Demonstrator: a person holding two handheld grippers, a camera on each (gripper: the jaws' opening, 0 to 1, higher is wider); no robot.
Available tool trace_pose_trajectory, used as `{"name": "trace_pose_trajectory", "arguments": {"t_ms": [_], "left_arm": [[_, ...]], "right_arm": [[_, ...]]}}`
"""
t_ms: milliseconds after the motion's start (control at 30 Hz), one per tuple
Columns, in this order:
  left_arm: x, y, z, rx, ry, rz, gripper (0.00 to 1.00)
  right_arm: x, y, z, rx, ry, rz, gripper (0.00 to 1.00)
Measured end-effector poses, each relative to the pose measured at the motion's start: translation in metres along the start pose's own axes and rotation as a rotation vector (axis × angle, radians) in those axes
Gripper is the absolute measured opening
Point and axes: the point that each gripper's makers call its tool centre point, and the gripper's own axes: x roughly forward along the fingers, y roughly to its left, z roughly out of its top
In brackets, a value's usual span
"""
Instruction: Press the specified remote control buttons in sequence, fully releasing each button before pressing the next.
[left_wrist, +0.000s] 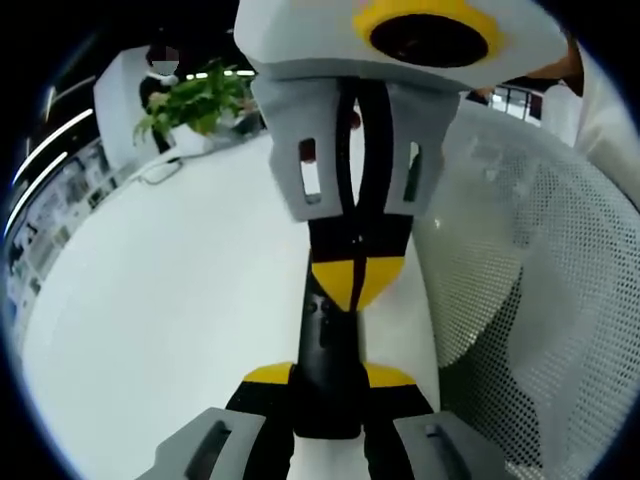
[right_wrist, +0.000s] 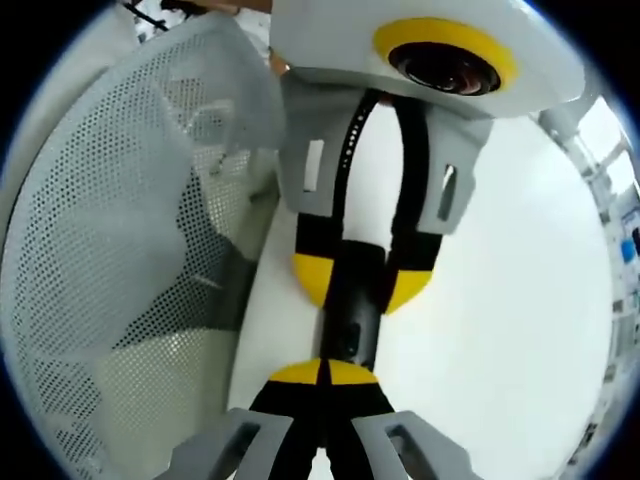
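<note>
A slim black remote control stands between the yellow-tipped jaws of my left gripper, which is shut on its lower part. My right gripper comes in from the top of the left gripper view, jaws shut together, its yellow tips lying on the remote's upper face. In the right gripper view, my right gripper shows its tips closed at the remote, while the left gripper clamps the remote from both sides. The button under the tips is hidden.
A white table lies under both grippers, also seen as the table. A white mesh chair back stands close beside them, seen as the chair back. A green plant sits at the table's far end.
</note>
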Motion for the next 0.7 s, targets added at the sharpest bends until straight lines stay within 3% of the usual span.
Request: {"name": "trace_pose_trajectory", "arguments": {"t_ms": [700], "left_arm": [[0.000, 0.001, 0.000, 0.003, 0.000, -0.010, 0.24]], "right_arm": [[-0.013, -0.015, 0.003, 0.038, -0.054, -0.025, 0.00]]}}
